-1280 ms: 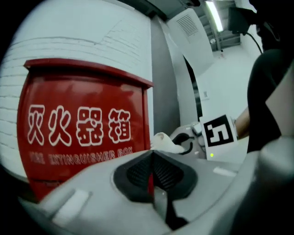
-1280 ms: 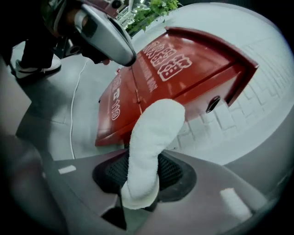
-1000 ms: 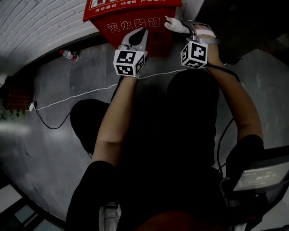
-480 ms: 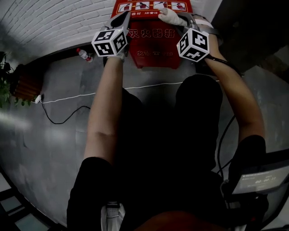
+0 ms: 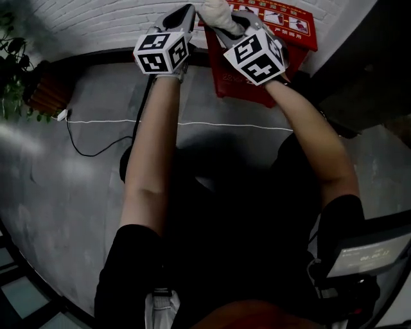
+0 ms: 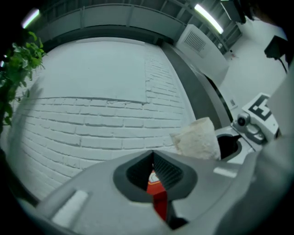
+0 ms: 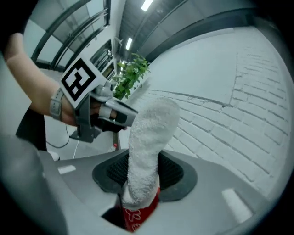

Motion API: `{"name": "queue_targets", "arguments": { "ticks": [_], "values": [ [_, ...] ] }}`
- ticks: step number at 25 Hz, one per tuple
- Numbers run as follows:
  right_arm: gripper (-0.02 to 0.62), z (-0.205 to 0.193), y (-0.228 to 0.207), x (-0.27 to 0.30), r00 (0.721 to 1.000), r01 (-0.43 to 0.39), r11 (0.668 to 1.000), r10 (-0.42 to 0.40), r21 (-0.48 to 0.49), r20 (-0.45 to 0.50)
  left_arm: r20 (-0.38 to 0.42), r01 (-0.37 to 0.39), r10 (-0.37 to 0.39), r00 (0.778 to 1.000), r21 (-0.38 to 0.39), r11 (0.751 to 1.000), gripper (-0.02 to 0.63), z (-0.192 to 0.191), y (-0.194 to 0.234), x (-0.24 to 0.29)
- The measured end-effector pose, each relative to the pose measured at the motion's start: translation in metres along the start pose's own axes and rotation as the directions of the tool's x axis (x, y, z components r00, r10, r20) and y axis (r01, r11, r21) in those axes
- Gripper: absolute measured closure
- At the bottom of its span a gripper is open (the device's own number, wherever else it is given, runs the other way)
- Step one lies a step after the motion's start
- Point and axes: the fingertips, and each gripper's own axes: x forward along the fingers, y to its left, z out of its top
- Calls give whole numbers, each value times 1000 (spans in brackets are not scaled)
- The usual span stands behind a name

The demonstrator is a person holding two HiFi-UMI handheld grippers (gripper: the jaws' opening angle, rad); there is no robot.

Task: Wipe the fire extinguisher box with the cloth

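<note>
Well to the far side, the red fire extinguisher box (image 5: 292, 38) stands on the floor against a white brick wall (image 5: 83, 26), and both grippers are raised in front of it. The right gripper (image 5: 239, 29) has its jaws clamped on a white cloth (image 5: 215, 11); in the right gripper view the cloth (image 7: 149, 137) stands up out of the pinched jaws, with a bit of the red box showing beneath them. The left gripper (image 5: 186, 11), just left of the cloth, has its jaws together and nothing between them. In the left gripper view only a sliver of the red box shows through the narrow slot below the tips of the left gripper (image 6: 154, 158).

A green plant (image 5: 9, 90) in a dark reddish planter (image 5: 42, 99) sits at the far left by the wall. A white cable (image 5: 115, 122) runs across the floor (image 5: 64, 193) between the person and the box. A black cable (image 5: 90, 151) curves away from a plug beside the planter. At the near right a device with a lit screen (image 5: 369, 250) juts in.

The floor is smooth grey. Strip lights (image 6: 209, 18) run overhead.
</note>
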Motion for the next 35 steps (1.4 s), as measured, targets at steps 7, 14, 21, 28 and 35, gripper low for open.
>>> {"name": "queue_targets", "arguments": {
  "ticks": [7,14,21,28,35],
  "values": [
    [439,9,36,88,994,-7,934,-31,358,101,-16,-49,48,999,-44,998,606,-44,75,-6],
    [439,3,57,145,993,21,872,-76,489,93,-13,-20,19,1000,-35,999,606,-71,122,15],
    [440,-23,71,191,988,29,653,-135,757,78,-55,84,-85,995,-24,996,606,-113,138,37],
    [440,-47,43,211,941,79,315,-338,946,34,-94,150,-151,984,-13,989,606,-140,153,41],
    [442,-61,29,224,884,73,134,-467,988,-2,-67,208,-211,975,-55,977,606,-145,153,48]
  ]
}}
